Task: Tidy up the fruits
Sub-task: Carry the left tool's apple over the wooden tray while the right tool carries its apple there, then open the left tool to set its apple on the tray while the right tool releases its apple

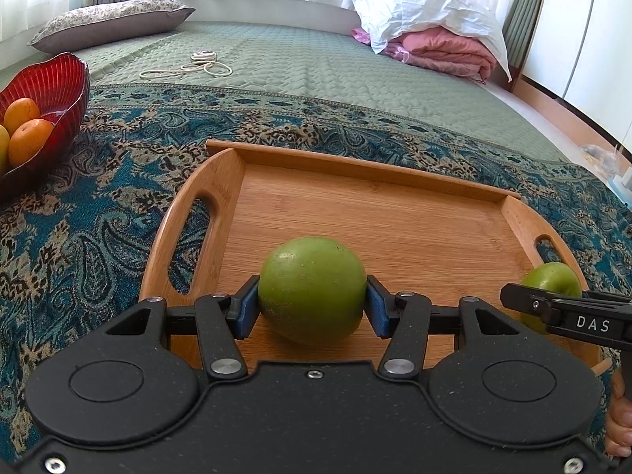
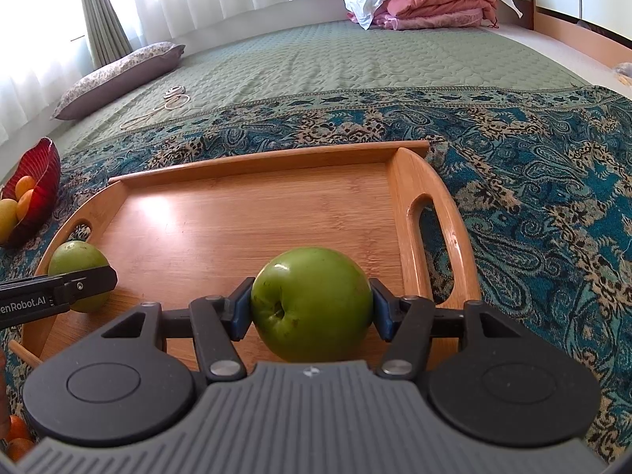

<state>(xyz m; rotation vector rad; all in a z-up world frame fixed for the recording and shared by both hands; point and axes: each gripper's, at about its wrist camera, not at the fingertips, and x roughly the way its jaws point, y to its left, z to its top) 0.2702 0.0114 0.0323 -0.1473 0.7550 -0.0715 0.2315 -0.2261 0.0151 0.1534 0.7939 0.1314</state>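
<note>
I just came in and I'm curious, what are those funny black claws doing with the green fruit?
A person holds two black grippers over a wooden tray on a patterned blue bedspread. The left gripper clamps a round green fruit, and the right gripper clamps a green apple. Both fruits sit low over the tray's near edge. A red glass bowl nearby holds oranges.

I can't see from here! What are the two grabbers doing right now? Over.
Left gripper shut on green fruit. Right gripper shut on green apple. Both over wooden tray. Nothing in the way.
</note>
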